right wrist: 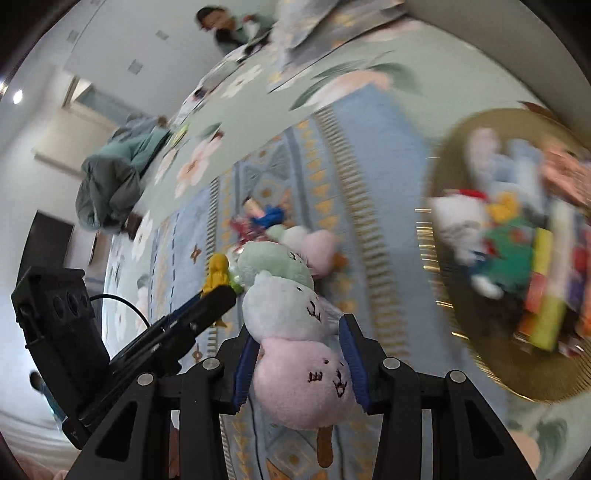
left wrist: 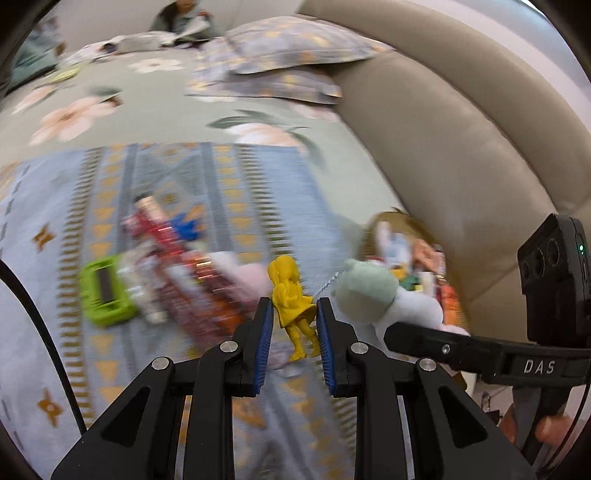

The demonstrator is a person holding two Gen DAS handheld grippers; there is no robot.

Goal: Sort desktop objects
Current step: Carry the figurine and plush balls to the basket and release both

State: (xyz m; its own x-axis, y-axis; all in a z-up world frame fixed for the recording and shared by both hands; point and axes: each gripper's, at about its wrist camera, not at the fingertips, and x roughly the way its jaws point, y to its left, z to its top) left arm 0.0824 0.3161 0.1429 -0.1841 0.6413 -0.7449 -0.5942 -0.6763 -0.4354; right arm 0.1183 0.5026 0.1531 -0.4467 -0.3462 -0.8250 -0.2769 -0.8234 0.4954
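My left gripper [left wrist: 294, 321] is shut on a yellow figurine [left wrist: 291, 302] and holds it above the patterned blue cloth [left wrist: 207, 173]. My right gripper [right wrist: 299, 350] is shut on a plush dango skewer [right wrist: 291, 321] with green, white and pink balls and a wooden stick. The plush also shows in the left wrist view [left wrist: 373, 295], right of the figurine. The figurine shows in the right wrist view [right wrist: 218, 274], left of the plush, held by the left gripper. A round woven basket [right wrist: 439, 266] full of toys and packets sits at the right.
A green device [left wrist: 105, 291], snack packets [left wrist: 192, 280], a blue toy [left wrist: 186, 225] and a pink plush [right wrist: 317, 247] lie on the cloth. The basket [left wrist: 373, 225] sits against a beige padded headboard [left wrist: 461, 155]. Pillows [left wrist: 295, 48] and a person [right wrist: 229, 26] are at the far end.
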